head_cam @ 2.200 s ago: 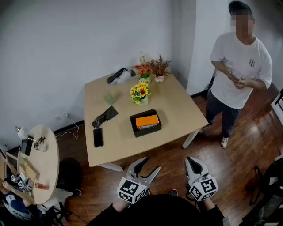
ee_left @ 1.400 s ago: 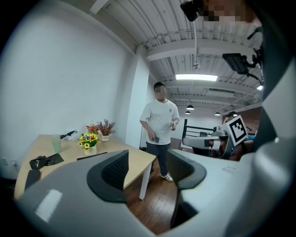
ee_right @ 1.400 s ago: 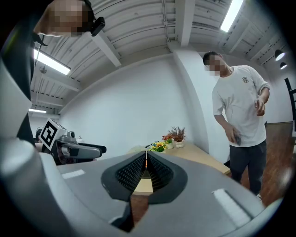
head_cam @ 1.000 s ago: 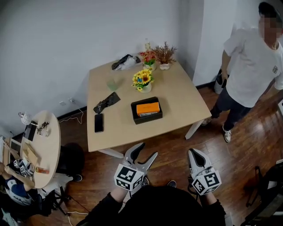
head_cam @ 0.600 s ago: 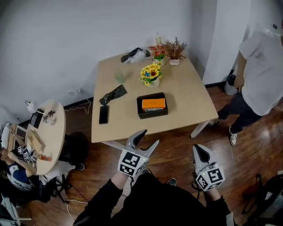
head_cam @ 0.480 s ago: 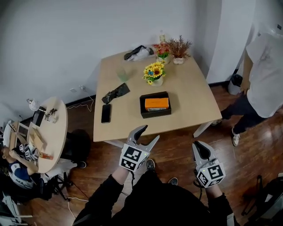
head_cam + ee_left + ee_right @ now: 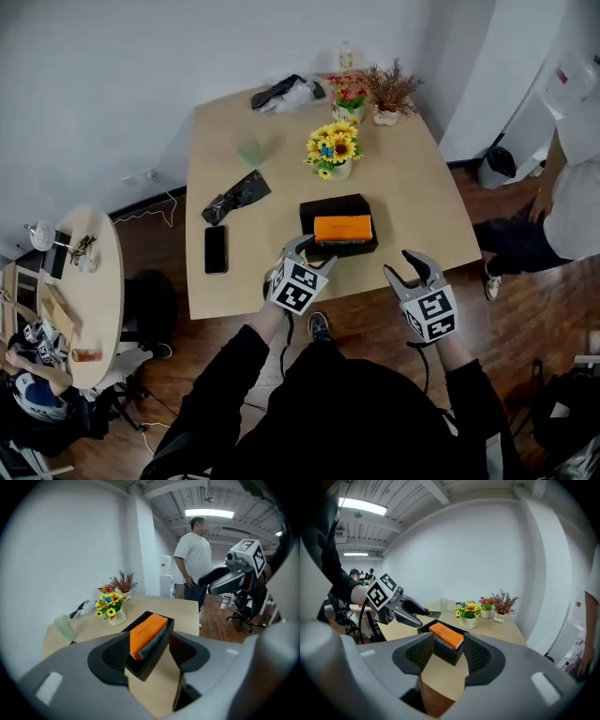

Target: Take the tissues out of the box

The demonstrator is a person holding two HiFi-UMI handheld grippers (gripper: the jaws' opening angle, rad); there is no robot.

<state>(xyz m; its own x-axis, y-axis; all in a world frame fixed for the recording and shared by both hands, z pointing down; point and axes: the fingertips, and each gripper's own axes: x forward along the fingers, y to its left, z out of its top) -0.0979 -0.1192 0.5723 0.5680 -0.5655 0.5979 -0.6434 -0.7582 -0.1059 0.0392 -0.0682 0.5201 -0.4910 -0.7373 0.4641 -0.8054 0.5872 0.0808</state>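
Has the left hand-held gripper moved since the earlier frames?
Yes. The left hand-held gripper has come forward from over the floor to the table's near edge, its tips now close to the box.

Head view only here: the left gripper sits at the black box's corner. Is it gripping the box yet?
Observer: No. The left gripper view shows the left gripper with jaws apart, the black box framed between them, neither pad pressing it.
Reviewer: Does the orange pack poke out of the box?
Observer: Yes, in the right gripper view the orange tissue pack stands above the rim.
Reviewer: And the right gripper?
Observer: Its jaws have just been opening, with nothing between the pads.
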